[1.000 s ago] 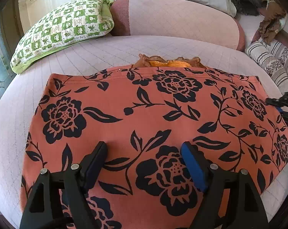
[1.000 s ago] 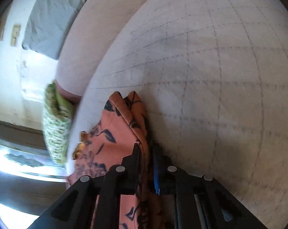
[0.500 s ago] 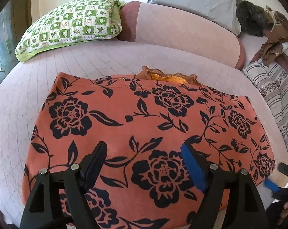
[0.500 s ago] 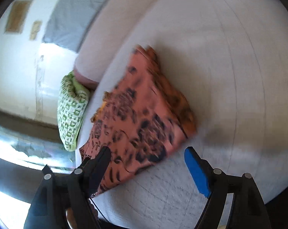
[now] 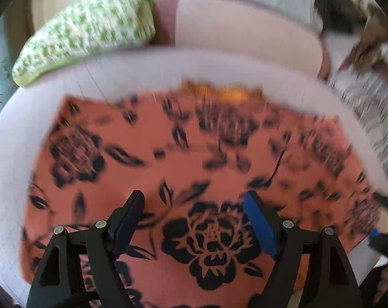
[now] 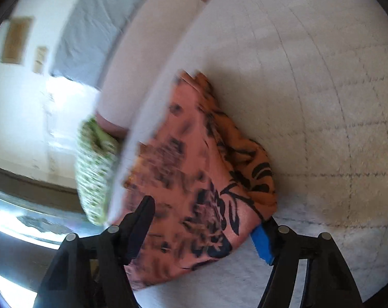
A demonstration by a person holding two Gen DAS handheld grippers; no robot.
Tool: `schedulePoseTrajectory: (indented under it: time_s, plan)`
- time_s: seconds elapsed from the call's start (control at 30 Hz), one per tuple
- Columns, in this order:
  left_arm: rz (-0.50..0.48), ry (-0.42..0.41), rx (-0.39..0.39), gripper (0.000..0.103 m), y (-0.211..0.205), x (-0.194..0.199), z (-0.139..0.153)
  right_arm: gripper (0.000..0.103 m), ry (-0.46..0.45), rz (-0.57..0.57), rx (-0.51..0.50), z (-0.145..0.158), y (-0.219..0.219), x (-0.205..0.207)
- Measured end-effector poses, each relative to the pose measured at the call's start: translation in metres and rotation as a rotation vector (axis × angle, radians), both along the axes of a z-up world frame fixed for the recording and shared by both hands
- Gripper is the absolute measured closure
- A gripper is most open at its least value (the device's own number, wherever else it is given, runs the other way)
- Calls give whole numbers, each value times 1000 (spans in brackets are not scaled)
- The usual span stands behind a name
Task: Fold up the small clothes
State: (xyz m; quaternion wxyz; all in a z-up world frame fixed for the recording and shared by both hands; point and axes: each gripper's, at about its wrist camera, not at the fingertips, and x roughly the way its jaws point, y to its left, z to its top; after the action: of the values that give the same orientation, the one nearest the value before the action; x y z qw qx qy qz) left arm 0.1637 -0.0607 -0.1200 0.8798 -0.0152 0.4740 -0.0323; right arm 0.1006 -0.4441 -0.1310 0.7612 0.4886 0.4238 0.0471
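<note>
my left tool (image 5: pixel 194 202) hangs spread apart over the cloth (image 5: pixel 188 159), gripping nothing, so i can look down on the fold. the cloth lies flat on the bed (image 5: pixel 153 69), near its front edge, folded over with an orange lining (image 5: pixel 219 93) peeking out at the far side. my right tool (image 6: pixel 204 220) is spread too, straddling the cloth's right corner, i think ready to pinch it for the next fold. both views are blurred.

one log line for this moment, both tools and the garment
left tool: open, over garment | right tool: open, at garment edge | floral garment: flat on bed, unheld | views blurred
</note>
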Motion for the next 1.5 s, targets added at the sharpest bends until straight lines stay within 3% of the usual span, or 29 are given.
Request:
schedulePoseTrajectory:
  time_s: [0.13, 0.2, 0.23, 0.27, 0.3, 0.33, 0.43, 0.6, 0.73, 0.93, 1.0, 1.07, 1.17, 1.37, 1.43, 1.5]
  plan:
    - [11, -135, -13, 23, 1, -12, 29, 30, -16, -34, -23, 7, -6, -5]
    - [5, -139, -12, 23, 0, -9, 30, 30, 5, -27, -26, -1, -7, -2]
    - [-3, -102, 4, 23, -2, -3, 21, 30, 2, -38, -8, -5, -5, 1]
    - [-16, -49, 29, 23, -5, 3, 8, 38, -3, -34, -15, -4, -4, 4]
    - [-26, -1, 51, 21, -5, 8, -3, 73, -10, -23, -17, -3, -5, 7]
    - [-36, -34, 75, 21, -6, 6, -8, 91, -5, -14, -11, -3, -4, 10]
    - [-34, -62, 89, 21, -10, 1, -7, 92, -14, 10, -35, 7, 0, 15]
    - [-34, -53, 78, 21, -10, 1, -7, 92, -100, 64, -163, 49, 21, 13]
    - [-52, -23, 54, 22, -6, 9, -6, 92, -178, 136, -272, 87, 54, 21]
    - [-50, -3, 34, 22, -5, 12, -6, 92, -287, 243, -358, 137, 114, 30]
    - [-35, -11, -25, 34, 6, 9, 3, 92, -327, 289, -393, 153, 140, 31]
    - [16, -42, -121, 35, 32, 1, 21, 92, -370, 338, -430, 169, 169, 32]
    - [123, -142, -154, 35, 80, -24, 51, 92, -415, 411, -468, 182, 211, 32]
    - [379, -207, -190, 35, 184, -79, 63, 92, -425, 596, -491, 169, 312, 32]
    - [448, -185, -216, 35, 209, -88, 51, 92, -369, 696, -506, 137, 358, 38]
    - [503, -129, -246, 35, 228, -91, 33, 92, -242, 808, -504, 89, 395, 46]
